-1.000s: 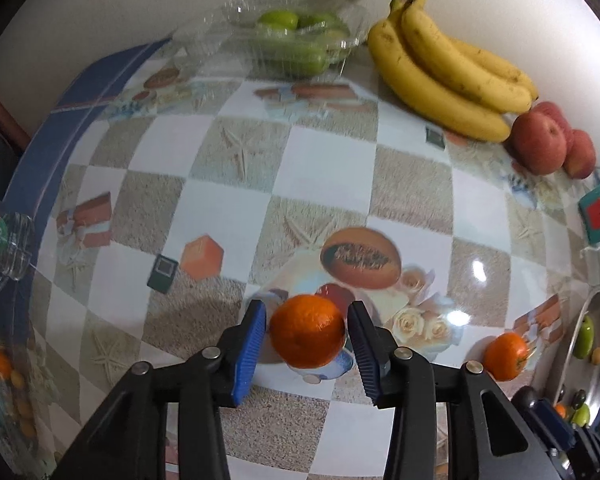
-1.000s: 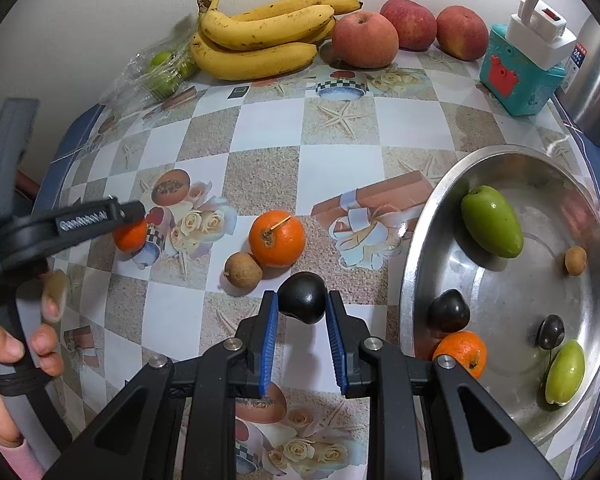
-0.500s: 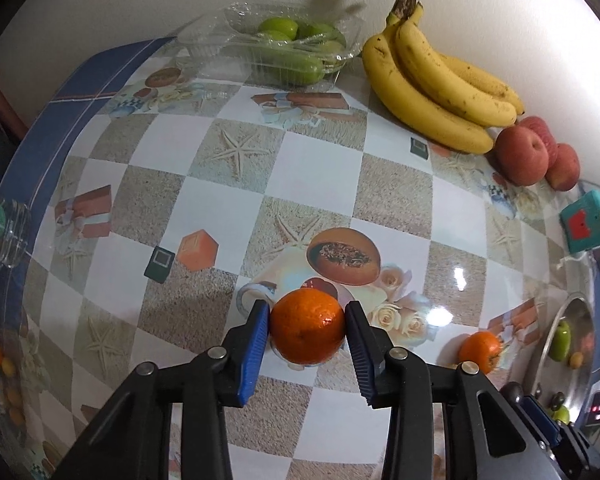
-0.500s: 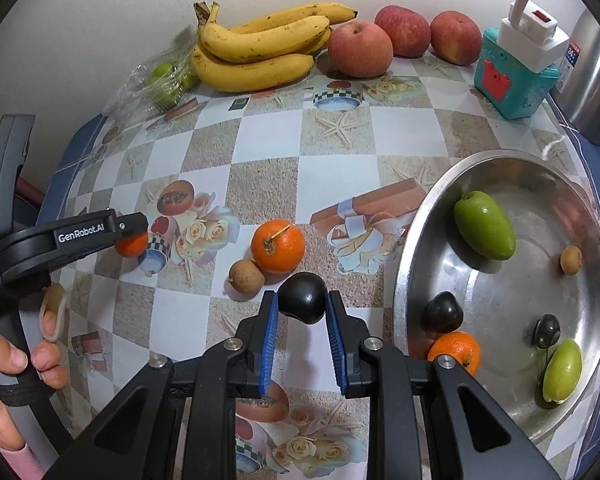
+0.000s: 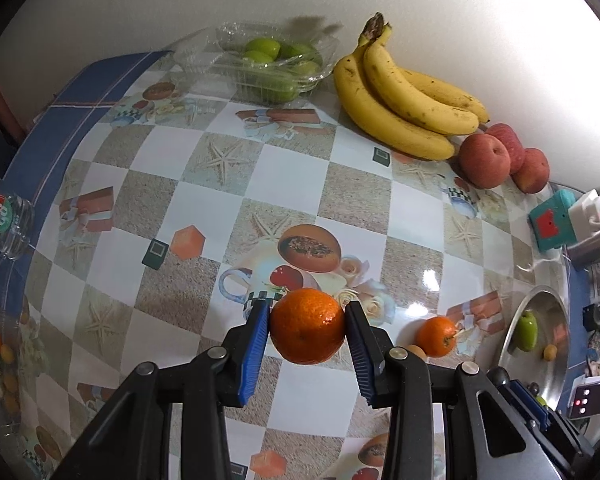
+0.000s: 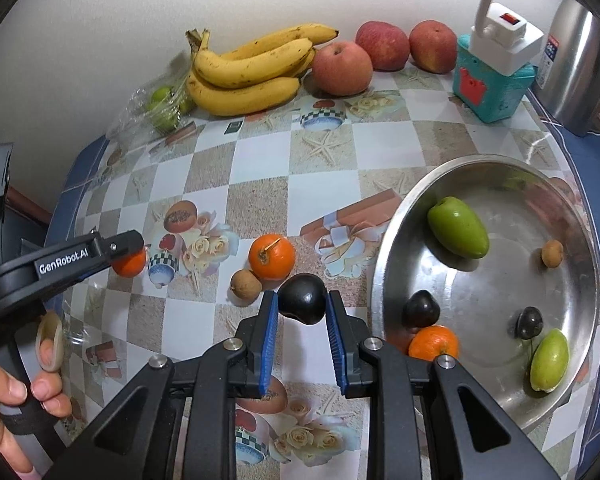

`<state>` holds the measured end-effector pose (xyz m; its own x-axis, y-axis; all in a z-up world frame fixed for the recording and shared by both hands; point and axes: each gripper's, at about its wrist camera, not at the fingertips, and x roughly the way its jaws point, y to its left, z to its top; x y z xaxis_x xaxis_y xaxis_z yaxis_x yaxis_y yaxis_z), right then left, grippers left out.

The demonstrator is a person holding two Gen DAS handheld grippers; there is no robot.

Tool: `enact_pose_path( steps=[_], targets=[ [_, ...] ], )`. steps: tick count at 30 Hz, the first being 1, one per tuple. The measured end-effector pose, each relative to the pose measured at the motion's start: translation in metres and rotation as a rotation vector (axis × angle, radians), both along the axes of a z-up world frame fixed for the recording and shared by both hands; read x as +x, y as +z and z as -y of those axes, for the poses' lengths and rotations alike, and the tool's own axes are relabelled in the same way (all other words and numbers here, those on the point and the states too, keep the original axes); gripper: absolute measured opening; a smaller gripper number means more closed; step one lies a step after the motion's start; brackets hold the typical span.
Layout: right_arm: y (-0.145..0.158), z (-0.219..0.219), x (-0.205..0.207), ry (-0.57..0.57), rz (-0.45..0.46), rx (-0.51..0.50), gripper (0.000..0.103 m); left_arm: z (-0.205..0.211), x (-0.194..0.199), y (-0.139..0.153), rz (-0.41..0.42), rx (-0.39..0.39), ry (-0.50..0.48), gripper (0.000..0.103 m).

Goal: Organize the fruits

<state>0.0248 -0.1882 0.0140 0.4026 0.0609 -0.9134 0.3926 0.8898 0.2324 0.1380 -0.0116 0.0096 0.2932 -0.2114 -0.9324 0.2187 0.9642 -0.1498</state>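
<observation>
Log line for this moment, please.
left gripper: shut on orange | right gripper: shut on dark fruit | bowl: holds several fruits | table: orange, brown fruit loose

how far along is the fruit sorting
Partly done: the steel bowl already holds several fruits. In hand: left gripper grips a mandarin, right gripper a dark fruit. Left on the table: another mandarin and a small brown fruit.
</observation>
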Motion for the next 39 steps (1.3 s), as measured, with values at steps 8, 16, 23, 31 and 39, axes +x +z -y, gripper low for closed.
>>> enact_pose_path(
  steps=[8,16,23,31,39],
  targets=[
    [0.012,0.012,-0.008,-0.031,0.032,0.006,0.025,0.019,-0.016,0.016,0.041,0.015,-0.047,0.041],
    [0.001,0.044,-0.023,-0.125,0.001,0.017,0.025,0.063,-0.041,0.018,0.047,0.023,-0.165,0.041],
    [-0.008,0.036,-0.014,-0.084,0.004,0.025,0.025,0.068,-0.044,0.015,0.028,0.017,-0.170,0.041],
    [-0.019,0.015,0.008,0.025,0.009,-0.002,0.027,0.050,-0.032,0.008,-0.009,-0.022,-0.106,0.041],
    [-0.032,0.009,0.025,0.068,-0.031,-0.091,0.032,0.042,-0.022,0.004,-0.034,-0.061,-0.079,0.041]
  ],
)
